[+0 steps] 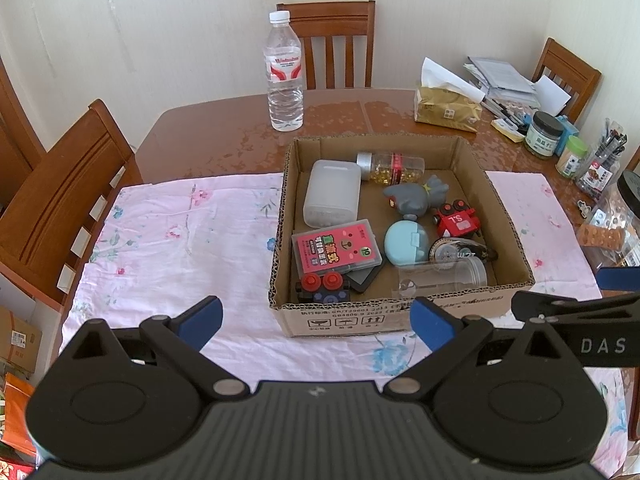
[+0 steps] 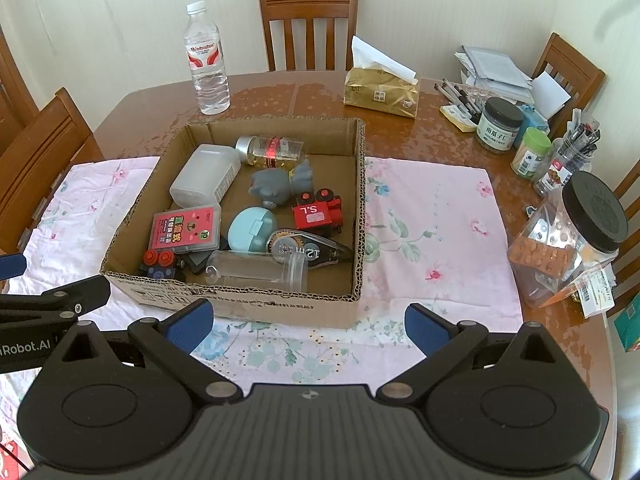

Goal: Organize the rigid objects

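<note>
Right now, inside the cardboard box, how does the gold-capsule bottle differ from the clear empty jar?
The gold-capsule bottle lies by the box's far wall; the clear empty jar lies against the near wall. The bottle is filled with yellow capsules and has a red label band; the jar shows nothing inside and no label. The bottle's cap is silver, the jar's lid clear. Both lie on their sides in the cardboard box.

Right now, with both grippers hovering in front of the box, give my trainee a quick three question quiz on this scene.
1. True or false: the left gripper is shut on a toy.
2. Which lies nearest the cardboard box's front wall: A) clear plastic jar B) capsule bottle C) grey toy?
3. Fill in: the water bottle stands ___ the box, on the table.

Key: 1 false; 2 A; 3 outside.
</note>
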Motion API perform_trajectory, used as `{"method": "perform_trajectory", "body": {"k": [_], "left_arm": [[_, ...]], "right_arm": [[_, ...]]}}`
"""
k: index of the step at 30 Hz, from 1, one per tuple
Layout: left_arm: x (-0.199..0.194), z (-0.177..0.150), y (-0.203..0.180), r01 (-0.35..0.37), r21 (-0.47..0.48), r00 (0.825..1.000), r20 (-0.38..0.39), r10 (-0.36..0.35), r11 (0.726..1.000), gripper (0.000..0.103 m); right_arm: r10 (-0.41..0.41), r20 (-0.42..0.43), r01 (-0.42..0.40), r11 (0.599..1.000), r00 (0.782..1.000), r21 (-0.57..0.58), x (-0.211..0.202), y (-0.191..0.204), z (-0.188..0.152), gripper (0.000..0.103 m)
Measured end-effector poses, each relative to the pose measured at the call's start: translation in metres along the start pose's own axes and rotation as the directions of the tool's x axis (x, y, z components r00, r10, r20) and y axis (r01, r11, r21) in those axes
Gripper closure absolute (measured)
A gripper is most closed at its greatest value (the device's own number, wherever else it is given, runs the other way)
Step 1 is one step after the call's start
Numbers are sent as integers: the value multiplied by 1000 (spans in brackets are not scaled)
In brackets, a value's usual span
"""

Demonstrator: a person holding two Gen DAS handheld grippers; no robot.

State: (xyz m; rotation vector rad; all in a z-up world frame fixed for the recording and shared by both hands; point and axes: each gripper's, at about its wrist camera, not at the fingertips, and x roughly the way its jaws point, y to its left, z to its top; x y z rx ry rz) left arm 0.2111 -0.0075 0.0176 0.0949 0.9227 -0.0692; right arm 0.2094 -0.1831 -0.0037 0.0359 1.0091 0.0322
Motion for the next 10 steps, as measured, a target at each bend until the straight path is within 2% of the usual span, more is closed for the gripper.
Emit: {"method": "perform_trajectory", "body": {"k": [10], "left_arm": [[0, 0, 0, 3, 0, 1000, -1, -3, 1000, 3]], "right_arm": [[-4, 4, 4, 1000, 1000, -3, -1, 1, 1, 0]]}}
